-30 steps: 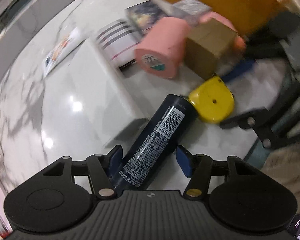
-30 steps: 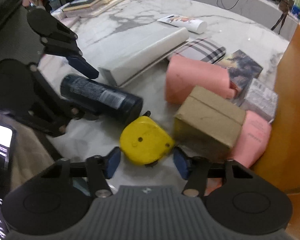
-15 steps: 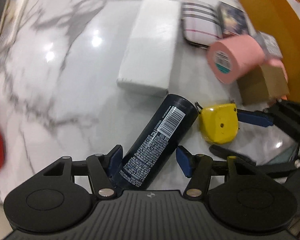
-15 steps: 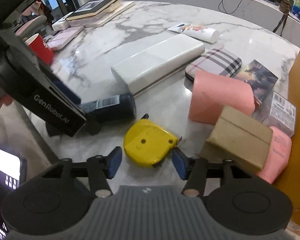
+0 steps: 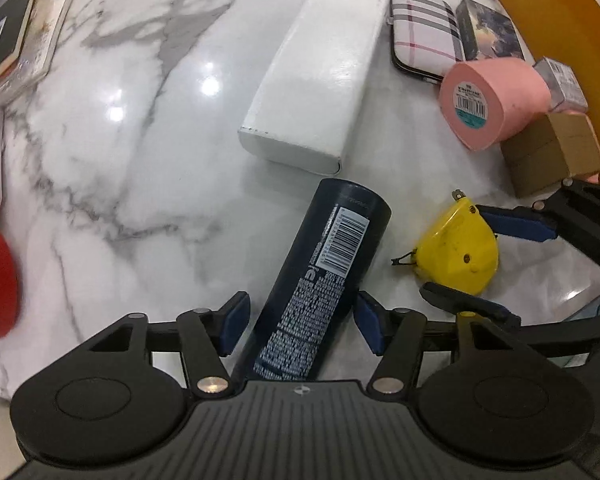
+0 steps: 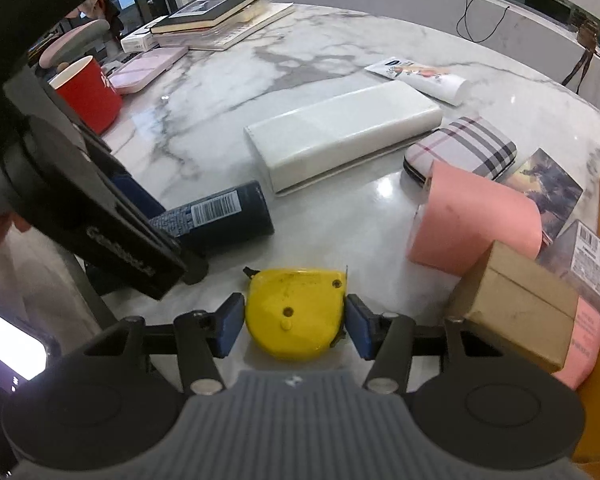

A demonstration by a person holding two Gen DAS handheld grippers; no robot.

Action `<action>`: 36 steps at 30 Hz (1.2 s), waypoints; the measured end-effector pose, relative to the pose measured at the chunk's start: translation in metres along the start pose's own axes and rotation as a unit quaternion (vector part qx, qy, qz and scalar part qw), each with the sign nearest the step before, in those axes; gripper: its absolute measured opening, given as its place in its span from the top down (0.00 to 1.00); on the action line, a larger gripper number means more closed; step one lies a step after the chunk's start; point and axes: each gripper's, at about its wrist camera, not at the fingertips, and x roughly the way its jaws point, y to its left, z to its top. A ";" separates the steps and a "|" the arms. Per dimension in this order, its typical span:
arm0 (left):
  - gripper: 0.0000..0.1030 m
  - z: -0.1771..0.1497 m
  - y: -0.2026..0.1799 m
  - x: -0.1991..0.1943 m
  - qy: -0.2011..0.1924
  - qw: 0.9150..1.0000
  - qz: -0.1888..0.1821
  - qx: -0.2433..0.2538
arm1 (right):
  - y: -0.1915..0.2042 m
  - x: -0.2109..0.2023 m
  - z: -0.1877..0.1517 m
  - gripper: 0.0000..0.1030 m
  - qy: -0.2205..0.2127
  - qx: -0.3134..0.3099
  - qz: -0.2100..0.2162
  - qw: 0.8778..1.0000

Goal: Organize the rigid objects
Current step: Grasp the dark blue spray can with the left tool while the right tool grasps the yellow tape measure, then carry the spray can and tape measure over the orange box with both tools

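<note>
My left tongs [image 5: 300, 322] stand apart astride the dark blue cylindrical can [image 5: 320, 284] lying on the white marble counter [image 5: 140, 160], my right tongs [image 6: 295, 322] apart flanking the yellow plastic tape measure [image 6: 296, 312] just beside it.

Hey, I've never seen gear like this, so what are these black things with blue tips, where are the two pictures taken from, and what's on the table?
Nobody's using a robot here: a person holds a hand-held gripper in each hand, each with its own camera looking along two blue-padded fingers. One picture comes from the left hand-held gripper, open around a dark blue can lying on the marble table. The other comes from the right hand-held gripper, straddling a yellow tape measure; whether it squeezes is unclear. Nearby lie a white box, pink roll and cardboard box.
</note>
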 end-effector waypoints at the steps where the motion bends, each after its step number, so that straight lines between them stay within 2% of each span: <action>1: 0.31 -0.001 -0.003 0.000 -0.004 1.000 0.004 0.007 | 0.002 0.001 0.000 0.45 0.000 -0.004 -0.003 1.000; 3: 0.37 -0.005 -0.011 -0.003 -0.009 1.000 0.002 0.012 | 0.005 0.002 0.000 0.45 -0.003 -0.013 -0.011 1.000; 4: 0.45 -0.006 -0.012 -0.006 -0.011 1.000 -0.003 0.010 | 0.006 0.003 -0.001 0.47 -0.004 -0.017 -0.014 1.000; 8: 0.53 -0.007 -0.018 -0.013 -0.021 1.000 0.008 0.013 | 0.007 0.002 -0.001 0.48 -0.004 -0.021 -0.019 1.000; 17: 0.55 -0.024 -0.040 -0.051 -0.062 0.998 0.010 0.019 | 0.008 -0.030 -0.002 0.48 -0.042 -0.031 -0.027 0.998; 25: 0.55 -0.015 -0.065 -0.087 -0.108 0.994 0.006 0.031 | -0.004 -0.073 0.000 0.48 -0.085 -0.028 -0.054 0.995; 36: 0.55 0.005 -0.111 -0.148 -0.182 0.982 -0.003 0.055 | -0.034 -0.150 -0.007 0.48 -0.152 -0.010 -0.087 0.984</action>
